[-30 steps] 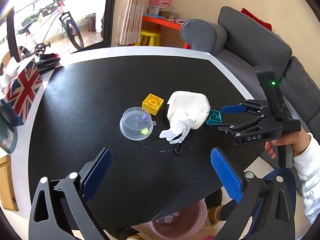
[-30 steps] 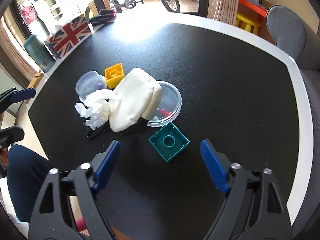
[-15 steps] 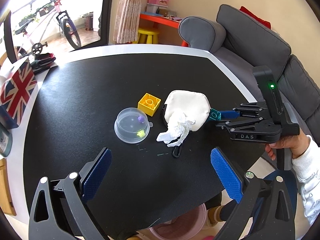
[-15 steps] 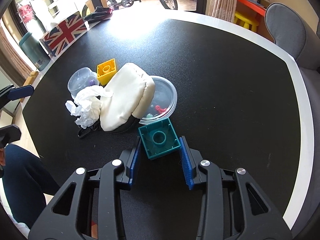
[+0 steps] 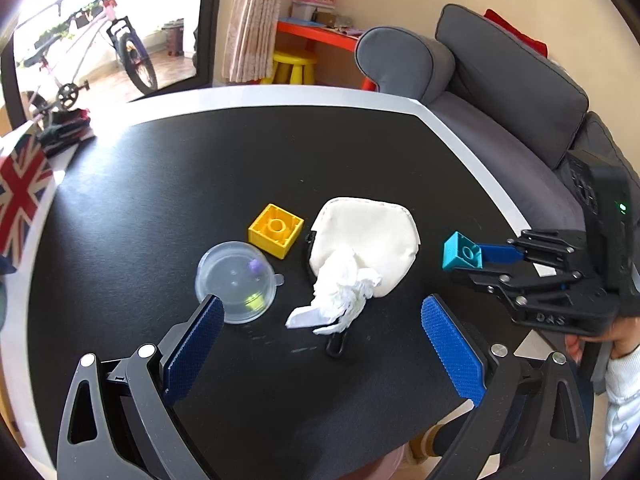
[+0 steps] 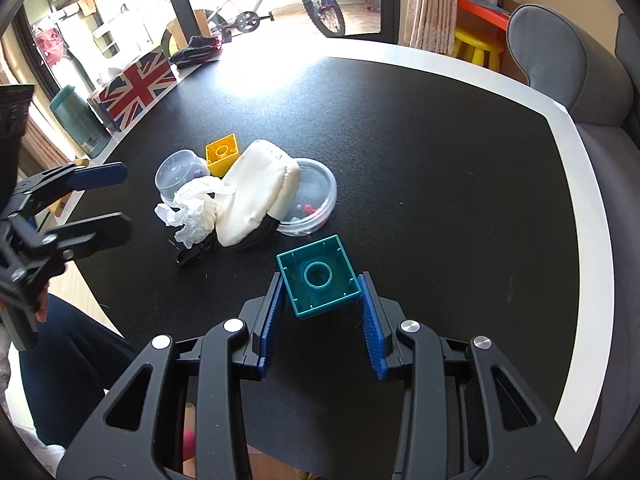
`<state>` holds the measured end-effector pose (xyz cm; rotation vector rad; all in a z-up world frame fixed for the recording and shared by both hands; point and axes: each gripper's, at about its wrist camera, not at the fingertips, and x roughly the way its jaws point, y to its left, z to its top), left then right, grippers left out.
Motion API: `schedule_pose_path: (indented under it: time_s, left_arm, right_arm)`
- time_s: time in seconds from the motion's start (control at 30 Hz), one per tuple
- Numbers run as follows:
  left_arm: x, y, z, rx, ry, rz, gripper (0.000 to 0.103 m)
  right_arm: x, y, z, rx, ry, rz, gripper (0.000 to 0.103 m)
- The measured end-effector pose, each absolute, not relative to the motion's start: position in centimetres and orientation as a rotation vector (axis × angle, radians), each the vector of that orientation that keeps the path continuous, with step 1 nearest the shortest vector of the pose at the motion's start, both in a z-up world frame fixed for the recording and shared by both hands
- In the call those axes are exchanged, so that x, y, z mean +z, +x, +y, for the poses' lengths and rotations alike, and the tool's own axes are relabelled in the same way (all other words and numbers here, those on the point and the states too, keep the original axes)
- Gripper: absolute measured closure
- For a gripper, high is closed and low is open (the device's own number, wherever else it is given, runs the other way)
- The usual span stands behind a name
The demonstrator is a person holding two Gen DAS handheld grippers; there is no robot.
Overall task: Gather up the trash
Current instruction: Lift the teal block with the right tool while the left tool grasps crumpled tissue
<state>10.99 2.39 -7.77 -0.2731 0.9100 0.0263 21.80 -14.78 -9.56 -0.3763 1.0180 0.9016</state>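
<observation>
1. Left wrist view: left gripper (image 5: 322, 344) was spread wide and empty, hovering over the near edge of the desk (image 5: 168, 168), its fingers bracketing the crumpled tissue (image 5: 340, 294). My guess is it was lining up on the tissue as the real trash.
2. Same view: tissue lay against the near edge of the white pouch (image 5: 366, 246), with a black strap loop poking out below. Clear cup (image 5: 235, 282) sat just left of it, near the left finger. Yellow block (image 5: 276, 230) sat beyond the cup.
3. Same view: right gripper (image 5: 466, 256) was clenched on the teal block (image 5: 462, 255), held up off the desk at the right. Likely just moving it aside, since a toy isn't obvious trash.
4. Versus half a second earlier: the block was tucked low beside the pouch then; now it sat clear of it. The left gripper had closed in on the pile.
5. Right wrist view: right gripper (image 6: 322, 306) pinched the teal block (image 6: 318, 280) on two opposite walls, hollow side facing the camera. Grip looked square.
6. Same view: pouch (image 6: 256, 200) leaned on a clear lid (image 6: 316, 196) holding small bits. Tissue (image 6: 192, 210) sat to its left, next to the left gripper (image 6: 102, 200), which was open.
7. Versus a second earlier: jaws were wide then, with the block loose on the desk; half a second ago they had already shut on it.
</observation>
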Motion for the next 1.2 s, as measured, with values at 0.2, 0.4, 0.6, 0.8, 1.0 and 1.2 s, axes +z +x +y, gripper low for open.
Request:
schedule_pose_path:
  time_s: [0.2, 0.4, 0.6, 0.8, 1.0, 1.2]
  left_arm:
    - [-8.7, 12.5, 1.8, -0.002, -0.266, 0.921, 0.008]
    - [-9.8, 13.7, 1.4, -0.031, -0.255, 0.95, 0.027]
    - [-10.7, 14.1, 1.4, -0.047, -0.252, 0.984, 0.065]
    - [-10.8, 13.7, 1.4, -0.041, -0.241, 0.993, 0.085]
    - [-10.0, 12.9, 1.3, -0.035, -0.231, 0.977, 0.086]
    - [-8.5, 11.8, 1.1, -0.029, -0.215, 0.967, 0.086]
  right_arm:
    - [-9.5, 22.2, -15.9, 0.891, -0.359, 1.018, 0.066]
    - [-9.8, 22.6, -16.5, 0.886, -0.346, 1.024, 0.066]
    - [-10.0, 22.8, -16.5, 0.89, -0.34, 1.027, 0.066]
    - [-9.9, 22.8, -16.4, 0.897, -0.337, 1.023, 0.066]
    - [-9.3, 22.3, -16.0, 0.906, -0.334, 1.009, 0.066]
    - [-8.0, 21.2, -15.9, 0.911, -0.331, 0.988, 0.066]
